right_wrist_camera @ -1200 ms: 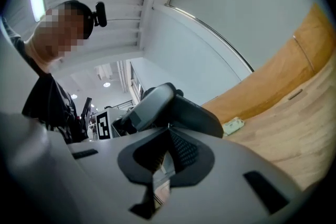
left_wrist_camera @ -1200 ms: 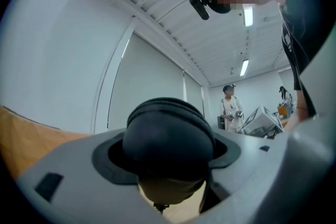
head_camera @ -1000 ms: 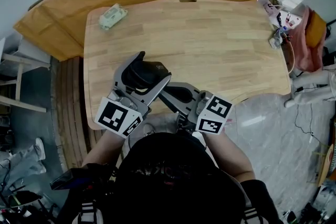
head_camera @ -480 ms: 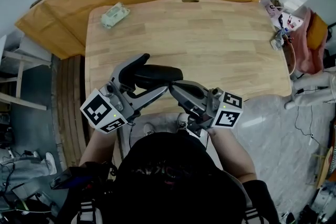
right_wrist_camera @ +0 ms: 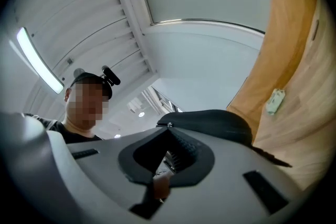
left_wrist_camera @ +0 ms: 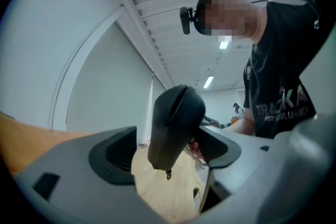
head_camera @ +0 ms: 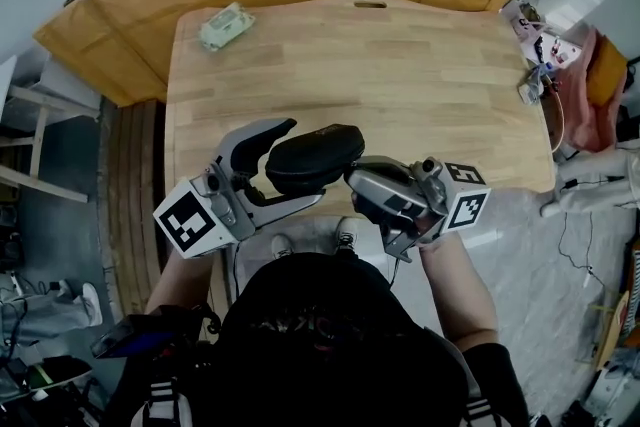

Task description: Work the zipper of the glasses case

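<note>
The glasses case (head_camera: 318, 155), black and oval, is off the tabletop (head_camera: 420, 85), held in the air over its near edge at the lower middle of the head view. The left gripper (head_camera: 300, 165) comes in from the lower left. Its jaws stand wide apart and clasp the case across its width, one curved jaw above it and one below. In the left gripper view the case stands on end between the jaws, and a small zipper tab (left_wrist_camera: 168, 174) hangs from its lower end.

The right gripper (head_camera: 352, 179) comes in from the lower right with its jaws pressed together. Their tips touch the right end of the case along the zipper line. A bit of metal sits right at the tips, but I cannot tell whether it is pinched.

A pale green packet (head_camera: 226, 25) lies at the upper left corner of the tabletop, well apart from the case.
</note>
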Tool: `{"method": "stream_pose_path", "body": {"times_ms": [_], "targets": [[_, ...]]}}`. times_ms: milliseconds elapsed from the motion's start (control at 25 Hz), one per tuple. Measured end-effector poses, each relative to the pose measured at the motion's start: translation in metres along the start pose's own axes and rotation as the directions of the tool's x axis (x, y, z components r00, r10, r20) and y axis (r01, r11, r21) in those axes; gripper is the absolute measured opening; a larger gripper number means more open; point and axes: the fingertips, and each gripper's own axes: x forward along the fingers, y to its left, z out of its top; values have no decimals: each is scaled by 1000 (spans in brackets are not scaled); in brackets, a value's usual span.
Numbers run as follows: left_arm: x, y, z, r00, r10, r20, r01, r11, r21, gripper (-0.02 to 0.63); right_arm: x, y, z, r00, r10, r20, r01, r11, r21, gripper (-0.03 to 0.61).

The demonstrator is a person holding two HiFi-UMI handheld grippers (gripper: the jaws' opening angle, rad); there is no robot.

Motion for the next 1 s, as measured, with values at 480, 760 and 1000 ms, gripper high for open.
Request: {"method": "stream_pose_path", "body": {"times_ms": [480,760,1000], "targets": [[8,-12,-19,986,15,-167,14,985,170,312,12,-11,-17,979,-124,-163,114,991,-68,17],[14,0,-41,936,153,-316,-26,929,370,302,5,-28,-24,884,-389,-257,292,892,-344,17],[13,19,-66,825,361,-435,-35,801,598,302,12,-29,-36,822,-496,-279,325,812,-484,17]]}}
